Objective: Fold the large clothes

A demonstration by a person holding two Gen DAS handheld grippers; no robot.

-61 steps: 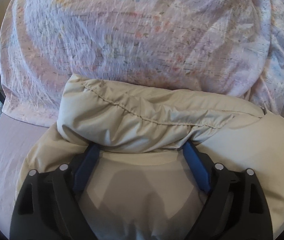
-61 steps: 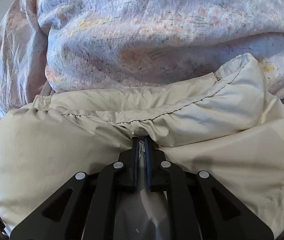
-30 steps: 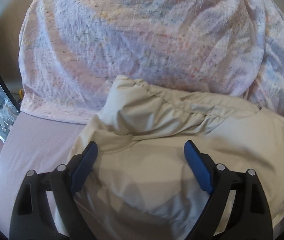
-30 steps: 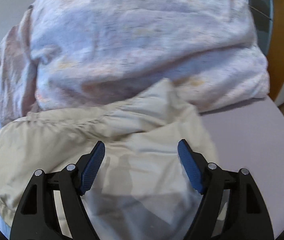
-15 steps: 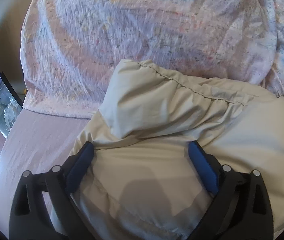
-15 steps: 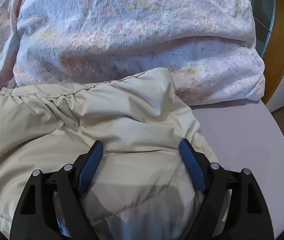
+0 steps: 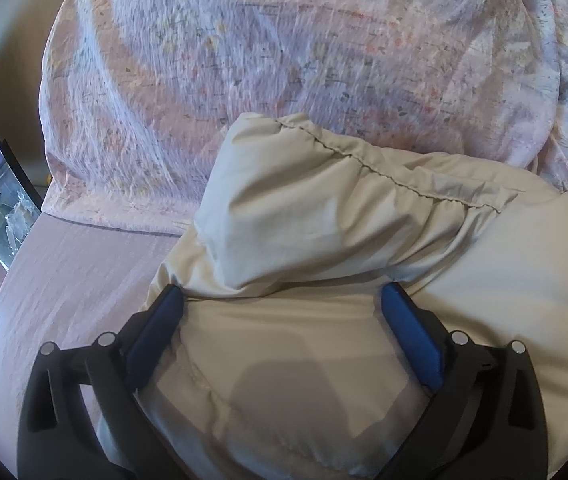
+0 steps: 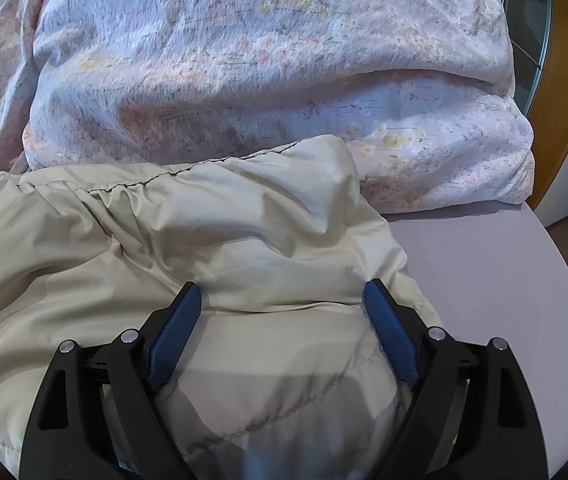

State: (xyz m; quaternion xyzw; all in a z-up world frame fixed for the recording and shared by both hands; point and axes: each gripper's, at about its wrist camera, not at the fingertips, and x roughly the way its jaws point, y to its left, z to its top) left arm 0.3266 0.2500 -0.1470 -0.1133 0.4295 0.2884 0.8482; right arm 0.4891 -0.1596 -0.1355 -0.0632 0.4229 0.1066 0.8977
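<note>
left gripper [image 7: 282, 300] spread wide over puffy beige quilted jacket [image 7: 343, 240] | right gripper [image 8: 280, 294] likewise agape | jacket's stitched edge abuts floral duvet [image 8: 244, 60] | bare mauve sheet [image 8: 483, 280] beside

The right gripper [image 8: 280, 300], closed on the jacket [image 8: 244, 232] two seconds ago, has opened wide, and both grippers now press its folded edge.
</note>
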